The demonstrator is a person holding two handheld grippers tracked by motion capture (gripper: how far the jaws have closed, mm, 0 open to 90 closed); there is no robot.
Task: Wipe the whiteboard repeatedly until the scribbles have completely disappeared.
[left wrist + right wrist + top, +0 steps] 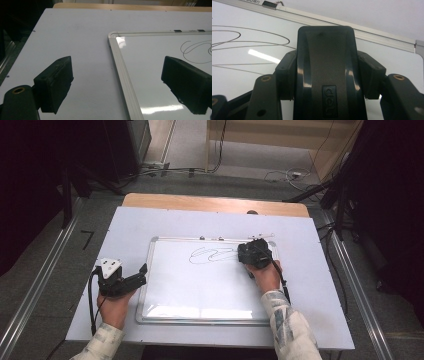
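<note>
High view placed the right gripper (pixel 254 254) on the upper right part of a white, aluminium-framed whiteboard (pixel 145 279), which lay flat on a pale rectangular table sheet (pixel 310 285). Thin dark looping pen lines (pixel 212 254) ran across the board just left of that gripper. Right gripper view added what the high view could not resolve: the 2 jaws were pressed against the sides of a black plastic board eraser (pixel 326 72) bearing a moulded brand mark, and the pen lines (pixel 249 40) lay just beside the eraser, apparently not yet wiped. The step in hand was judged to be the start of erasing; the next move would call for steady downward pressure and a sweep across the lines without loosening the pinch. Left gripper (pixel 131 279) rested at the board's left frame edge with its jaws spread and nothing between them. Left gripper view showed the frame corner (pixel 113 35) between those 2 jaws, 1 over the table sheet (pixel 75 32) and 1 over the board, a position suited to steadying the board.
</note>
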